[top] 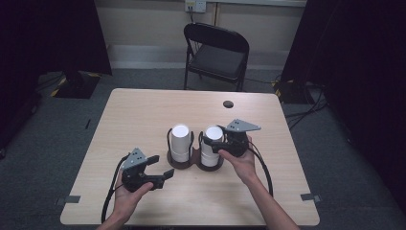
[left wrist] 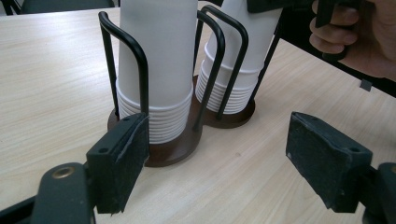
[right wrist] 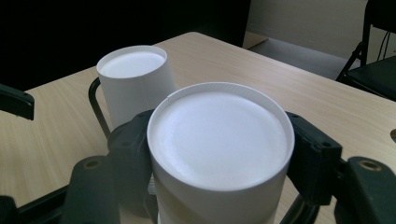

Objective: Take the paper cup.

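At six o'clock the left gripper (top: 160,168) is waiting on the table (top: 143,110), jaws wide apart and empty. Further in, the right gripper (right wrist: 219,156) is clamping the top paper cup (right wrist: 219,140) of the right stack (top: 210,146) in the wire cup holder (top: 179,160), right of centre; the left stack (top: 180,142) is standing at its nine o'clock. Likely the gripping step; next calls for a straight upward lift.
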Motion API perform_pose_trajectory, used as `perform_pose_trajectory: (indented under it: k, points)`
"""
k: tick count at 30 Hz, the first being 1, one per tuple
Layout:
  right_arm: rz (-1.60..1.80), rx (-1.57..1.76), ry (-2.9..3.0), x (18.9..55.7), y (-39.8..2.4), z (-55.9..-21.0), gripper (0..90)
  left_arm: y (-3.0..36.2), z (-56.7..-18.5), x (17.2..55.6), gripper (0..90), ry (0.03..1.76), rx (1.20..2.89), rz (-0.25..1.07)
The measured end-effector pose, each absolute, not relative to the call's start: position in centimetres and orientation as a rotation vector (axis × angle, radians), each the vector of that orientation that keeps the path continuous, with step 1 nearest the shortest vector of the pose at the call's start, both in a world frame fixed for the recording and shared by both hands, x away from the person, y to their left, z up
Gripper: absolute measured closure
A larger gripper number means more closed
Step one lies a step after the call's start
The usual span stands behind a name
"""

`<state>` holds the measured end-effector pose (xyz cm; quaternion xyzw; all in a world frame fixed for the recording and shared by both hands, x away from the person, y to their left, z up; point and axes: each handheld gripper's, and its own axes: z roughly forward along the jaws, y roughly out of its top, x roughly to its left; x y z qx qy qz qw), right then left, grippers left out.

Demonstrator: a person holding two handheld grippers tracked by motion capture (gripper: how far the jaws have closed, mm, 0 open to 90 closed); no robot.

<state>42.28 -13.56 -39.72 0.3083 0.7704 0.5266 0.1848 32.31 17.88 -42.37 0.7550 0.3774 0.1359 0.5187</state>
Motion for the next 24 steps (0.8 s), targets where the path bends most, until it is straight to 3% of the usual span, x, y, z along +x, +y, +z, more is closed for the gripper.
perform_pose_trajectory:
  k: [24]
  points:
    - [1.531,0.866,2.107,41.7,-14.0,-38.0,33.7,17.8,-42.5,32.4,21.0,0.903,1.818,0.320]
